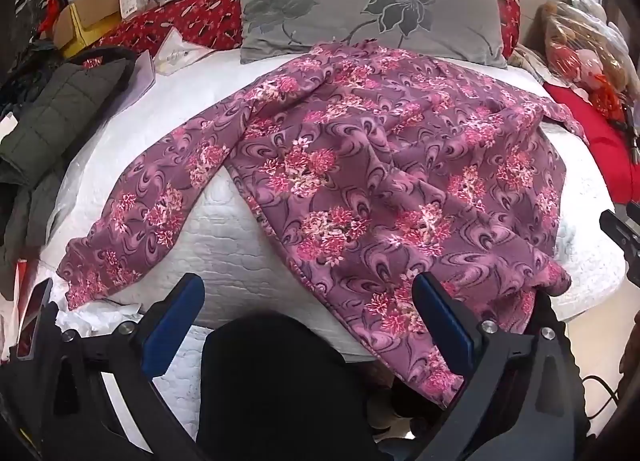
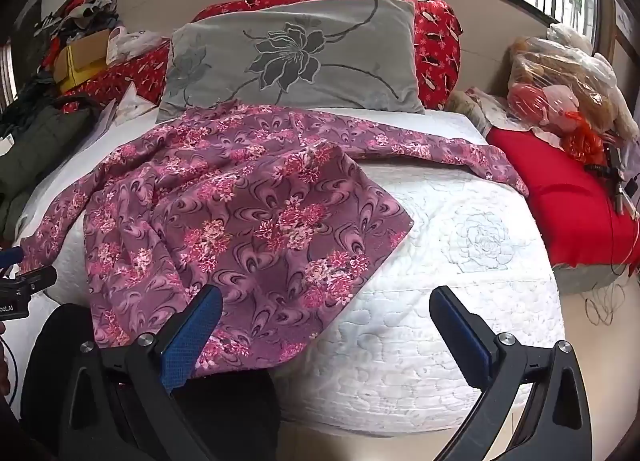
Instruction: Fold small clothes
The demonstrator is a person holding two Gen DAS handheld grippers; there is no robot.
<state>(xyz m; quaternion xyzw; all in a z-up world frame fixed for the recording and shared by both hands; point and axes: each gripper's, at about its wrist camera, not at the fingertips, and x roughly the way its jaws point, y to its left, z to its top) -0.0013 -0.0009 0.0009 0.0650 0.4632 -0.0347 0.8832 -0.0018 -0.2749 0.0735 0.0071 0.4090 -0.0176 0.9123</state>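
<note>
The purple floral garment [image 1: 360,165] lies spread and rumpled on the white quilted bed [image 2: 460,301], straight ahead of both hand-held grippers, its lower hem hanging over the bed's near edge. It looks thin, soft and light: it will drape, sag and bunch as soon as one part is lifted, and it will not hold a crease unaided, so each fold probably needs both ends carried together. The left hand-held gripper [image 1: 308,313] has its jaws spread wide with nothing between them; its right finger sits over the hanging hem, while a long sleeve-like strip runs off ahead and to its left. The right hand-held gripper [image 2: 326,325] is likewise spread wide and empty, its left finger over the cloth and its right finger over bare quilt. The pointed corner [image 2: 408,221] ahead of the right hand-held gripper and the near hem look like the cleanest grips, being single free edges. Open quilt lies ahead and right of the right hand-held gripper for laying folds. Beyond the garment a grey pillow [image 2: 292,57] hems in the far side; a dark jacket [image 1: 52,109] crowds the left, a red cushion [image 2: 560,197] the right.
</note>
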